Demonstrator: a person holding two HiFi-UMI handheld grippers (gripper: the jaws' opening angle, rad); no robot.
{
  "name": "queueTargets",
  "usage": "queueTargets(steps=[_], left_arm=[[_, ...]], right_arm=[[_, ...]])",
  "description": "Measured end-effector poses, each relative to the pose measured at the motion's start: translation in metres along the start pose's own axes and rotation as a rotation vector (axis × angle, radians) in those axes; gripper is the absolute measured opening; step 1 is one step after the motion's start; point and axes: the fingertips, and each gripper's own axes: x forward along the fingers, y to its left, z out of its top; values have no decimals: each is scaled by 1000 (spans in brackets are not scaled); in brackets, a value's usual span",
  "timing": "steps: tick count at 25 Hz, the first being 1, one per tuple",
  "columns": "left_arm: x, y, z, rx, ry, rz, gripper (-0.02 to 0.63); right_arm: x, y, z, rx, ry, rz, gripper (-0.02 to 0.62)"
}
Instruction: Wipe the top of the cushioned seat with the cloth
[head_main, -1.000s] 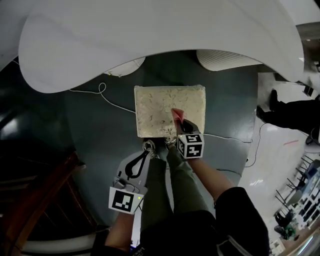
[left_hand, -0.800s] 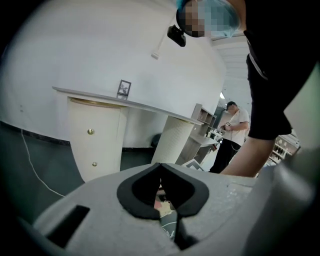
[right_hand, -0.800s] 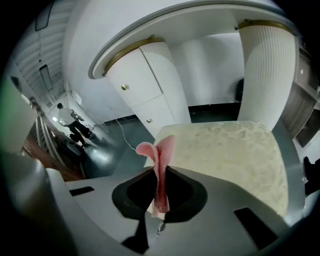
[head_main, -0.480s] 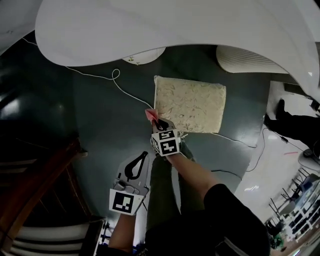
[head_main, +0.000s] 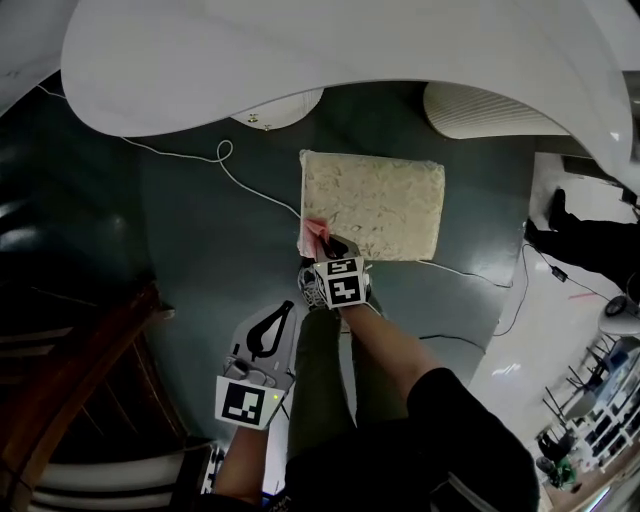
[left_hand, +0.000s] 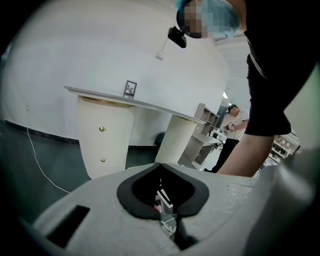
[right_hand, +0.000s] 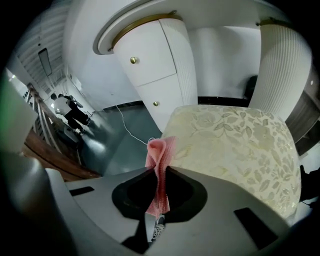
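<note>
The cushioned seat (head_main: 372, 205) is a cream square with a leaf pattern, standing on the dark floor under a white table. My right gripper (head_main: 322, 241) is shut on a pink cloth (head_main: 312, 233) at the seat's near left corner. In the right gripper view the cloth (right_hand: 160, 157) stands folded between the jaws, with the seat (right_hand: 235, 145) spreading ahead and to the right. My left gripper (head_main: 284, 311) hangs low beside my left leg, away from the seat, its jaws together on nothing. The left gripper (left_hand: 160, 170) points toward the table's base.
A white cable (head_main: 245, 180) runs over the floor to the seat's left, another (head_main: 470, 277) to its right. A white table top (head_main: 300, 60) overhangs, with a pedestal (head_main: 280, 108) and a ribbed column (head_main: 480, 112). A wooden rail (head_main: 70, 380) stands left. A person (head_main: 590, 240) stands far right.
The right gripper carried the cloth from the seat's near middle leftward past the near left corner, then back onto that corner. The left gripper stayed low beside the leg.
</note>
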Motion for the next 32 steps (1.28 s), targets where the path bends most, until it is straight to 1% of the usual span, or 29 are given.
queueTargets(steps=[3,6,14,21,24,26,29,32], left_arm=[[7,-10,4,17,8,-29,17],[17,-23,8,43,16,-63,17],[55,-64,17,97,33,-173,18],[79,-96,26,160,52,-249,17],[86,-104,26,173,58,-265,17],[88,-106,26,177,61,-269,17],[89,-110,29,186,55,-269,17],[85,-114,37,186,45,-263,18]], right_arm=[[-18,-34,-7,31,-4,-50,26],[-39,-77,-19,62,-3,-111,26],[-98,-201,-52,141,-1,-305,26],[-136,-282,-79,280,4,-469,26],[-144,-302,-91,315,17,-513,26],[-148,-305,-94,325,17,-519,26],[-152,-299,-92,327,8,-502,26],[-160,-280,-79,341,-44,-463,26]])
